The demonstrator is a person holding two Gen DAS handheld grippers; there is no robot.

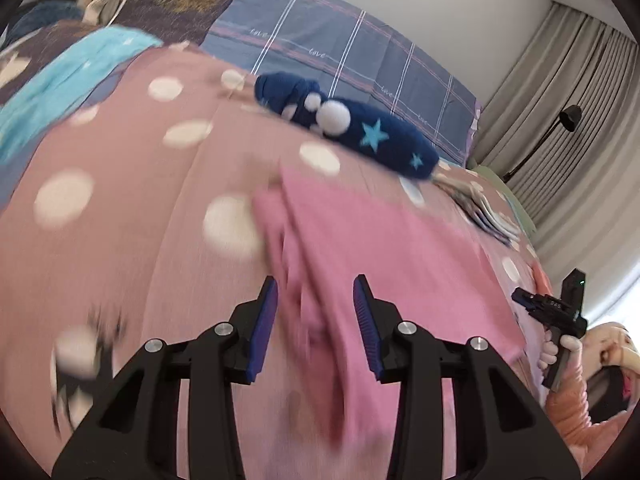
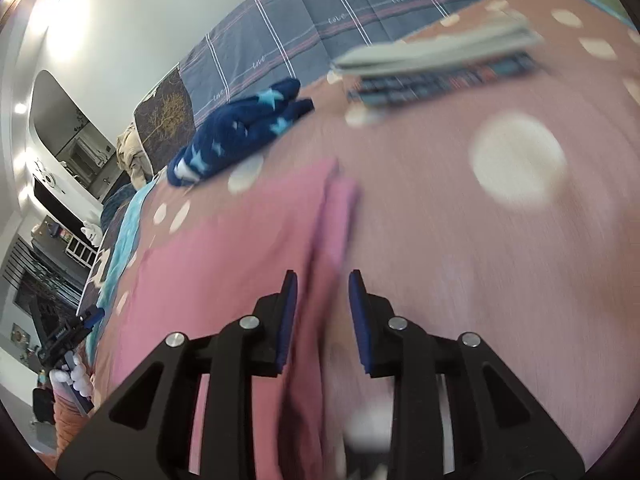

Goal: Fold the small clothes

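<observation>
My left tongs (image 1: 315,322) and right tongs (image 2: 322,316) both gape open over the pink garment (image 1: 384,248), gripping nothing.

Nearest me, each pair straddles a raised fold of that garment: soft, thin, light cloth lying on the pink polka-dot bedspread (image 1: 120,200), blurred in both views. I judge it will sag and crumple if pinched mid-panel and may slide over the smooth cover, so I would take it at the doubled edge, one pair at each end of the fold, and lift it low and evenly. Whether the blue pads touch the cloth I cannot tell. Beyond it lie the navy starred socks (image 1: 352,128) and a flat folded stack (image 2: 436,64), both clear of my garment. Farthest back is the grey-blue checked quilt (image 1: 340,40).
</observation>
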